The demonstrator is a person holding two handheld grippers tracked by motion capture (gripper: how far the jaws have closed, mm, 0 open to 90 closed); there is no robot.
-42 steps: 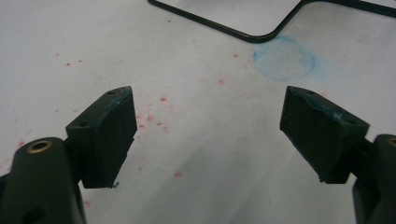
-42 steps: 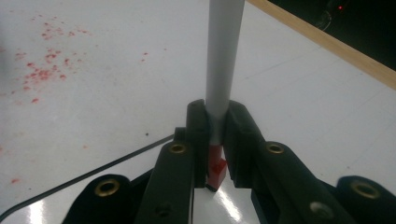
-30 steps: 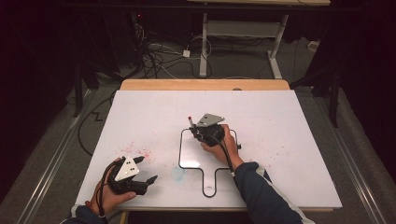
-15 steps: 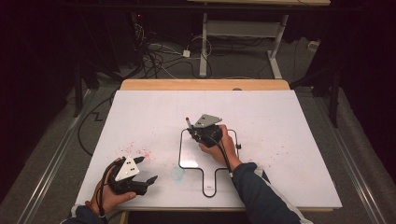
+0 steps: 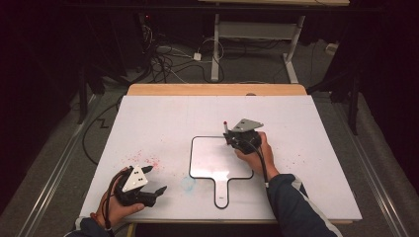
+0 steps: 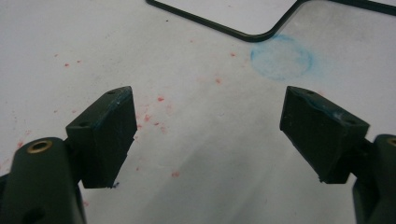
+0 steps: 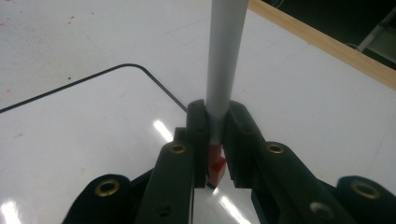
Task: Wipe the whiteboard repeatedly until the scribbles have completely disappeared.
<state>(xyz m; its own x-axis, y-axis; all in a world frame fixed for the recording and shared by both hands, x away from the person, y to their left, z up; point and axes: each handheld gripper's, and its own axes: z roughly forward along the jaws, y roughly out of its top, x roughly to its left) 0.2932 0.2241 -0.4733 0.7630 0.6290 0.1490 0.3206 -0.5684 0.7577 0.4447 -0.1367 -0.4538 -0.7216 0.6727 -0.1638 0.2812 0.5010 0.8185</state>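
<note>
Gripping a marker [image 7: 226, 60] in my right gripper [image 7: 215, 140] over the whiteboard [image 5: 212, 158]; left gripper [image 6: 208, 135] wide open, empty, at 7 o'clock

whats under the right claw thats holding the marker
The right claw, shut on a grey marker, sits over the small whiteboard at its right edge. The board surface directly beneath the hand is covered.

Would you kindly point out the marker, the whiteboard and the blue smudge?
marker [image 7: 223, 70], right gripper view, grey barrel above the fingers.
whiteboard [image 5: 210, 160], high view, bare white face.
blue smudge [image 6: 281, 57], left gripper view, its middle.
</note>
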